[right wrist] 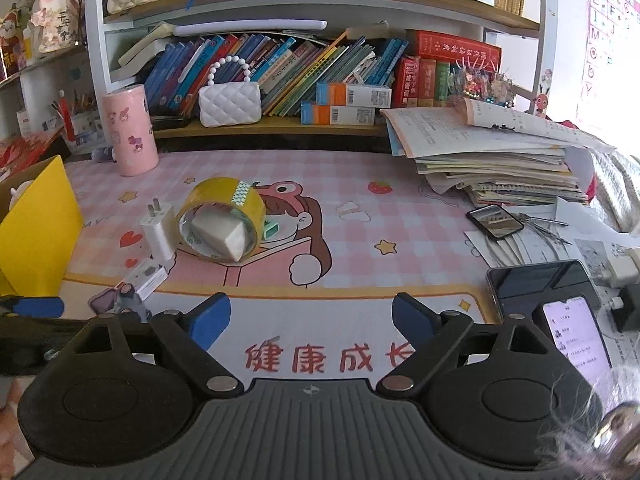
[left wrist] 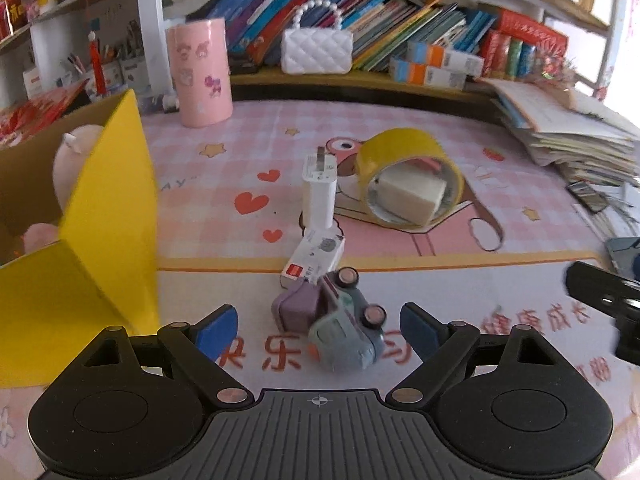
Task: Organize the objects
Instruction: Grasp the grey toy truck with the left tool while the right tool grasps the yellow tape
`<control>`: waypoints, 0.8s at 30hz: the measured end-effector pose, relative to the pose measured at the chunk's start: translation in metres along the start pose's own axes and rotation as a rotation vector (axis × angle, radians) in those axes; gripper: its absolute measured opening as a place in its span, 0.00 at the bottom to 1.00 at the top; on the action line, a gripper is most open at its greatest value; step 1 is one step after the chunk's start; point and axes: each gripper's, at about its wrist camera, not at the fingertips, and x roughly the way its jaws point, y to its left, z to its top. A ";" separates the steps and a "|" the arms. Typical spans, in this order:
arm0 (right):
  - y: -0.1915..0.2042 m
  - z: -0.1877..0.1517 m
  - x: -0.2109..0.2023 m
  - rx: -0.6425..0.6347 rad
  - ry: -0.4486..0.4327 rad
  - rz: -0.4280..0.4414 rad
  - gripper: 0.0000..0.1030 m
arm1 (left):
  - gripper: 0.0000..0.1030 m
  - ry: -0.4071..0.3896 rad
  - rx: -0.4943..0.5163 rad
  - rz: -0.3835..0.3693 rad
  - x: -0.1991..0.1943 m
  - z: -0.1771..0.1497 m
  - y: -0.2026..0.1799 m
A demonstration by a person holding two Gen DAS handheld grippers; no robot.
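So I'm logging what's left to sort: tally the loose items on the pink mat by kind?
Toy car: 1
Purple case: 1
Small white box: 1
White charger: 1
Yellow tape roll: 1
Pale block inside the roll: 1
Total: 6

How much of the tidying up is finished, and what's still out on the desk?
Done: pink plush toys sit in the yellow cardboard box. In hand: nothing; the left gripper, jaws open, frames the tipped grey-blue toy car. Left: purple block, small white carton, white plug charger, yellow tape roll. Right gripper is open.
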 end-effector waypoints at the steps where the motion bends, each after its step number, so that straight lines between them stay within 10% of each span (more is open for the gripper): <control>1: -0.001 0.001 0.002 -0.001 0.000 0.004 0.86 | 0.84 0.007 0.005 0.004 0.005 0.002 -0.001; 7: -0.005 0.006 0.010 -0.016 -0.007 0.027 0.86 | 0.43 0.063 0.027 0.011 0.028 0.004 -0.006; 16: 0.002 0.021 0.040 -0.030 -0.020 0.074 0.85 | 0.43 0.030 -0.056 -0.058 -0.013 0.006 0.015; 24: 0.029 0.041 0.105 -0.124 -0.030 0.094 0.47 | 0.44 0.025 -0.118 -0.034 -0.050 -0.008 0.034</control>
